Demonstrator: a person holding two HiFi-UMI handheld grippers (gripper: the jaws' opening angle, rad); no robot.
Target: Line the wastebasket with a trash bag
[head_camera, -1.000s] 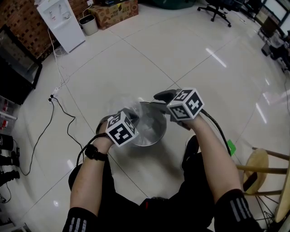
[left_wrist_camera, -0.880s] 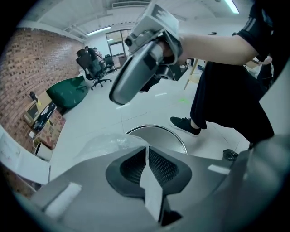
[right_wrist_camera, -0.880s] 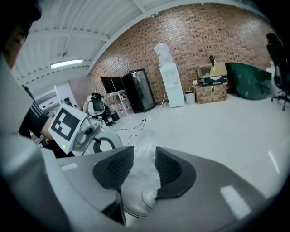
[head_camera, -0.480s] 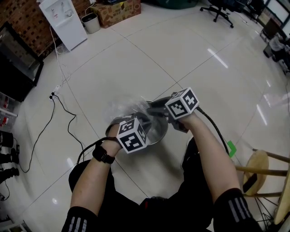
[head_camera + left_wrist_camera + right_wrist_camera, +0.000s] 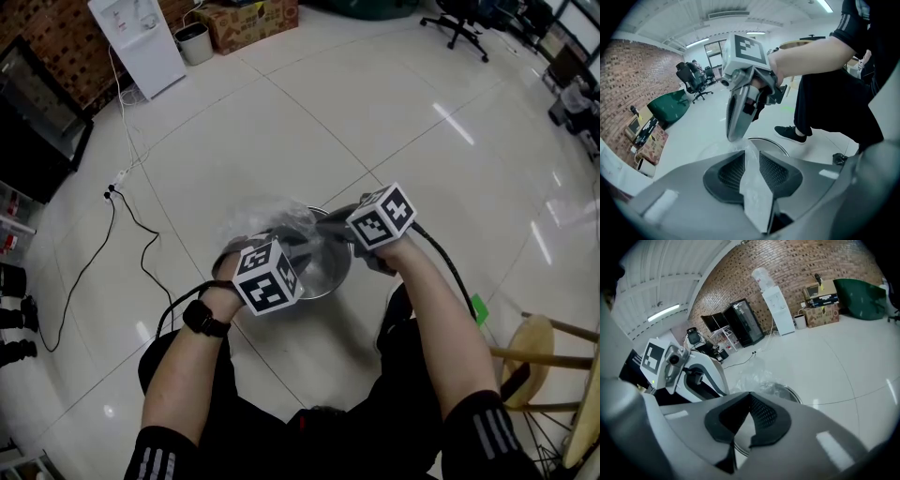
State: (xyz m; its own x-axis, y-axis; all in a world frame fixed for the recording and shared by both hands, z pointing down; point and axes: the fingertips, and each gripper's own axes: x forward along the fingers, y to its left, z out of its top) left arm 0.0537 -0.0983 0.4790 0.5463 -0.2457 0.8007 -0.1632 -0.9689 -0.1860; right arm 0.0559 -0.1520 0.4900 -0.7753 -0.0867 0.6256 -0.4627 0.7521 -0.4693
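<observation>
A round metal wastebasket (image 5: 335, 277) stands on the white floor between my knees. A clear trash bag (image 5: 267, 223) is bunched over its far left rim. My left gripper (image 5: 287, 247) points into the bin from the left. Its jaws are opening, and a strip of the bag's film (image 5: 757, 187) still stands between the pads without being pinched. My right gripper (image 5: 325, 225) reaches in from the right. In the left gripper view its tips (image 5: 732, 137) are shut on the top of that same film. In the right gripper view its pads (image 5: 750, 397) meet above the bin's rim (image 5: 792, 394).
A black cable (image 5: 131, 230) trails over the tiles at the left. A water dispenser (image 5: 141, 37), a small bin (image 5: 194, 42) and a cardboard box (image 5: 248, 21) stand far back. A wooden stool (image 5: 530, 347) is at the right, near a green scrap (image 5: 480, 307).
My left gripper has shifted a little to the right, closer to the bin. The bag now sits higher over the far left rim. The right gripper has hardly moved.
</observation>
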